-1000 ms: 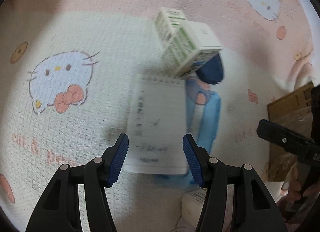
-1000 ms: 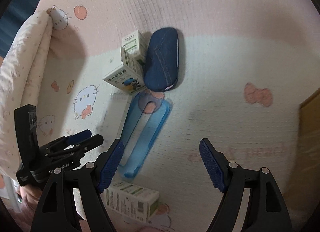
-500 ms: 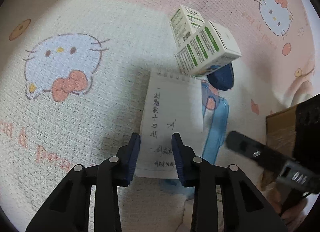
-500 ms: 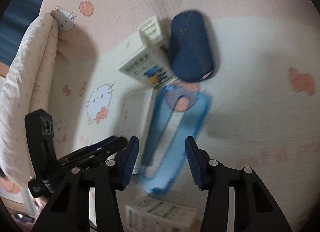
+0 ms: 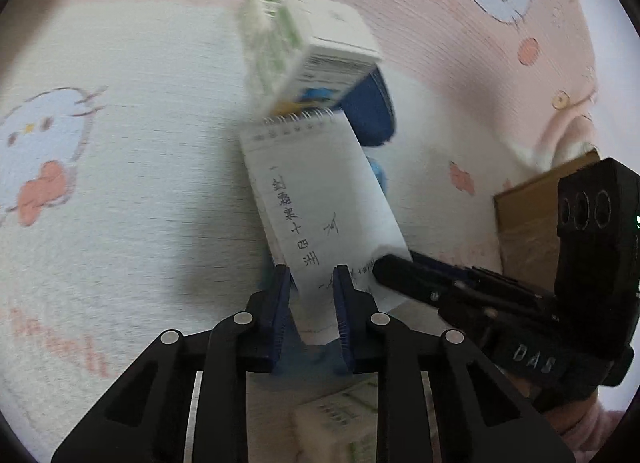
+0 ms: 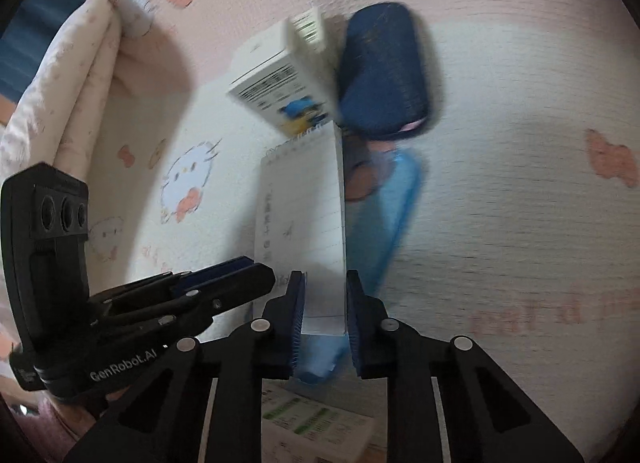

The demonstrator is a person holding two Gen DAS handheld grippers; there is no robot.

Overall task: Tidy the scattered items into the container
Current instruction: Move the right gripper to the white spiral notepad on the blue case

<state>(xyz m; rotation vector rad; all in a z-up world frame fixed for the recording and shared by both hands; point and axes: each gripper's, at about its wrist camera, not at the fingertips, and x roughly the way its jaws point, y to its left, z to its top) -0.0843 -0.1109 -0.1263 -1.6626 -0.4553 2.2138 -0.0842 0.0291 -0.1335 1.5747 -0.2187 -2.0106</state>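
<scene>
White notepad (image 5: 320, 215) paper lies mid-frame on the pink blanket (image 5: 120, 183). Both the left gripper (image 5: 308, 315) and the right gripper (image 6: 324, 319) are closing on its lower edge, jaws narrow with the page between them. A cardboard container (image 5: 524, 219) sits at the right edge.

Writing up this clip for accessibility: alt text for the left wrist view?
The left tongs are closing around the near edge of a handwritten spiral notepad, with the right tongs at its corner. Beyond lie medicine boxes and a dark blue case on a cartoon-cat blanket.
</scene>
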